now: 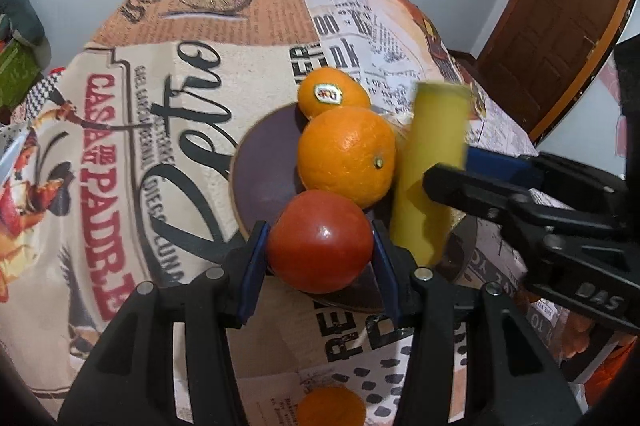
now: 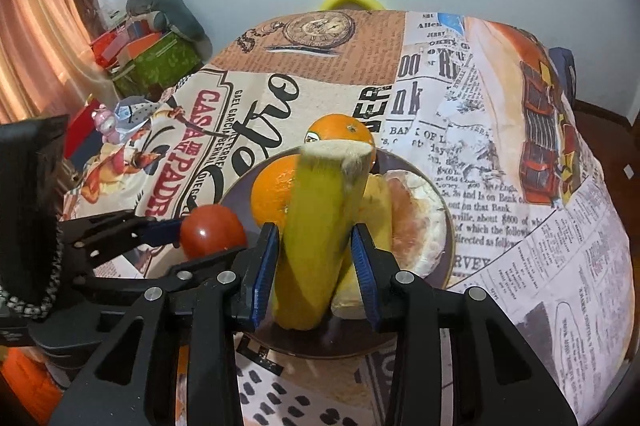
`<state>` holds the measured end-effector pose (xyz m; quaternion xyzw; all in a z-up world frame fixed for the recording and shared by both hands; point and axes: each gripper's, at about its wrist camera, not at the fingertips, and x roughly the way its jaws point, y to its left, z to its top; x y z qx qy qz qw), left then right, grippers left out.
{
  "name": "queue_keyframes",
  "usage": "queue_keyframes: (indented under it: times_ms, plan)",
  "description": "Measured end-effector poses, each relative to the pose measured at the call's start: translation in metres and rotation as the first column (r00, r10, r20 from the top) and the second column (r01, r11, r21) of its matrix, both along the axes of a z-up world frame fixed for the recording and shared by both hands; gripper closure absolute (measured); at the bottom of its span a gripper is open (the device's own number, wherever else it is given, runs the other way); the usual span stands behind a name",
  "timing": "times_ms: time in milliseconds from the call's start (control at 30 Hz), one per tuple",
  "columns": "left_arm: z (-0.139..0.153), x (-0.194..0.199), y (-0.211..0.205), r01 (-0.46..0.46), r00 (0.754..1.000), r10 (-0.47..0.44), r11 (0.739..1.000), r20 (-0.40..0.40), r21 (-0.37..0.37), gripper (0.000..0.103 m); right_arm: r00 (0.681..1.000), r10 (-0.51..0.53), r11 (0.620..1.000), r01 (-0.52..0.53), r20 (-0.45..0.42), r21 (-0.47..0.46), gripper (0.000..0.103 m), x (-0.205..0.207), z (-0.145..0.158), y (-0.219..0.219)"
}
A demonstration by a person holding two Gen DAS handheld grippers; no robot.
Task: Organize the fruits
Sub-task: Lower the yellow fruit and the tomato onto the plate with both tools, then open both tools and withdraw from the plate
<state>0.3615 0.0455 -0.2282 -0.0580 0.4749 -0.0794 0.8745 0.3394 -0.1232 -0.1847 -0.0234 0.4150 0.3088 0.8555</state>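
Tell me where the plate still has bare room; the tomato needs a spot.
The dark round plate is bare on its left part, bordered by the two oranges and the red tomato. Its right side is crowded: yellow banana and peeled grapefruit.

Glossy, smooth red tomato; oranges with dimpled, slightly shiny peel; banana piece with matt yellow skin; dark plate, smooth; printed tablecloth, matt woven cloth; black plastic gripper fingers with blue pads
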Motion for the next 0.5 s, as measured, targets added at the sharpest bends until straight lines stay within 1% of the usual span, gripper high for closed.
queue_keyframes:
  times_ms: [233, 300, 367, 433, 500]
  plan:
    - [-0.004, 0.008, -0.005, -0.007, 1.0, 0.007, 1.0, -0.017, -0.001, 0.053, 1.0, -0.007, 1.0, 0.008, 0.013, -0.011, 0.068, 0.0, 0.001, -0.01]
    - [-0.005, 0.008, -0.004, -0.011, 1.0, 0.011, 1.0, -0.023, -0.005, 0.05, 1.0, -0.015, 1.0, 0.015, 0.006, -0.003, 0.068, -0.001, 0.001, -0.014]
    - [-0.005, 0.008, -0.003, -0.014, 1.0, 0.013, 1.0, -0.028, -0.005, 0.049, 1.0, -0.018, 1.0, 0.018, 0.001, 0.001, 0.068, -0.002, 0.0, -0.018]
    - [-0.004, 0.007, -0.004, -0.01, 0.999, 0.01, 1.0, -0.034, 0.003, 0.049, 1.0, -0.022, 1.0, 0.023, 0.009, -0.009, 0.068, -0.006, 0.001, -0.021]
    - [-0.002, 0.006, -0.005, -0.009, 0.999, 0.01, 1.0, -0.036, 0.015, 0.044, 1.0, -0.022, 0.999, 0.023, 0.019, -0.029, 0.068, -0.01, 0.002, -0.023]
